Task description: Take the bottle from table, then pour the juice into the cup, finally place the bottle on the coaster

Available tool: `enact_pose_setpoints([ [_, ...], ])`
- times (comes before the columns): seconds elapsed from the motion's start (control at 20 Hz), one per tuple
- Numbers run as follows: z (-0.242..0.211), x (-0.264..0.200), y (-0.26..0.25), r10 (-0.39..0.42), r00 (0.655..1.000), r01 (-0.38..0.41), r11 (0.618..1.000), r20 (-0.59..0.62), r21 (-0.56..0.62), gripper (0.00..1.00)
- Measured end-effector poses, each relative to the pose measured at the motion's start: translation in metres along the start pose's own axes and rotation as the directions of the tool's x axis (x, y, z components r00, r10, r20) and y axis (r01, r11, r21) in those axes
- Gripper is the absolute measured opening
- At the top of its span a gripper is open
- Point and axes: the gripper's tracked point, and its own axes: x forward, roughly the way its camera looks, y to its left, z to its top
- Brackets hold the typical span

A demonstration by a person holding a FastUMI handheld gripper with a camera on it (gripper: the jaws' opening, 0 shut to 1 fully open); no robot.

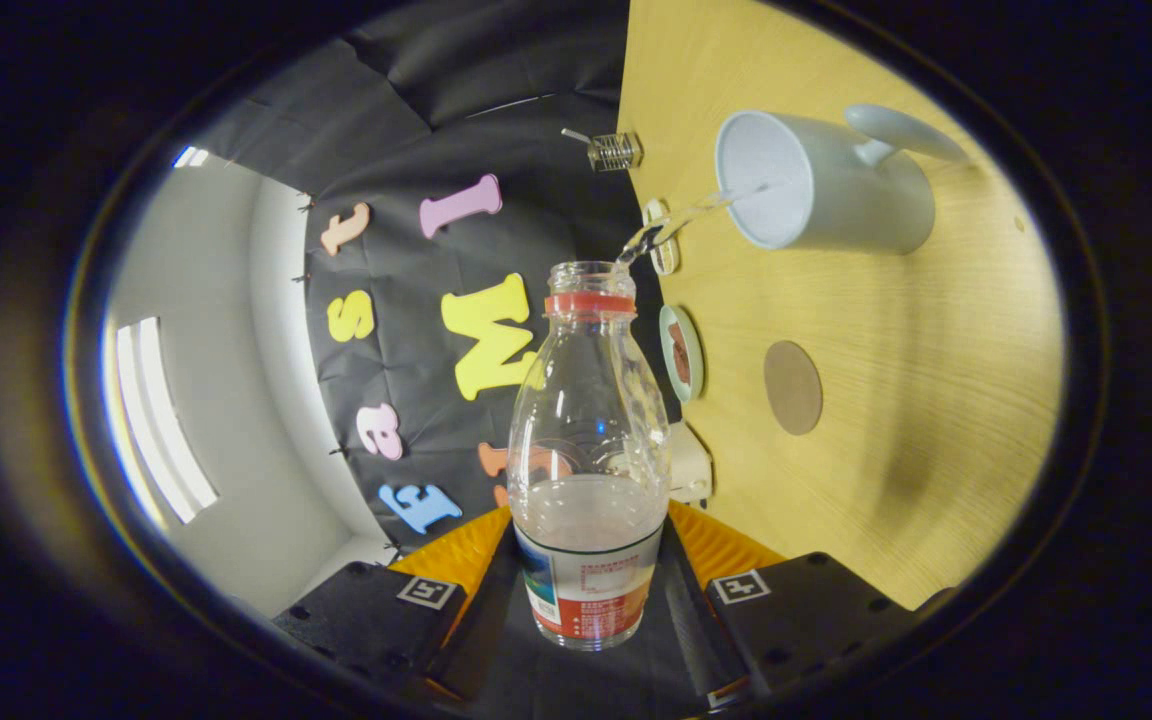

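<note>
Between the hand-held gripper (pixel 588 590) fingers, clamped bottle (pixel 588 450) streams juice into cup (pixel 816 180), its base cut off

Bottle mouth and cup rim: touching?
Apart. The gripper view shows a gap between the bottle mouth and the cup, bridged only by the stream of liquid. The fingers are shut on the bottle.

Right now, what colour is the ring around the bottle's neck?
Red, just under the open mouth of the bottle, which the fingers grip; clearest in the gripper view.
</note>
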Motion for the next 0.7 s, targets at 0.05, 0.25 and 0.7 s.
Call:
enact_pose_setpoints([
  [0.05,0.001,0.000,0.001,0.004,1.000,-0.004,1.000,0.000,-0.001,0.78],
  [0.25,0.004,-0.001,0.003,0.017,1.000,-0.017,1.000,0.002,0.008,0.78],
  [0.7,0.010,-0.002,0.014,0.035,0.999,-0.036,0.997,0.005,0.061,0.78],
])
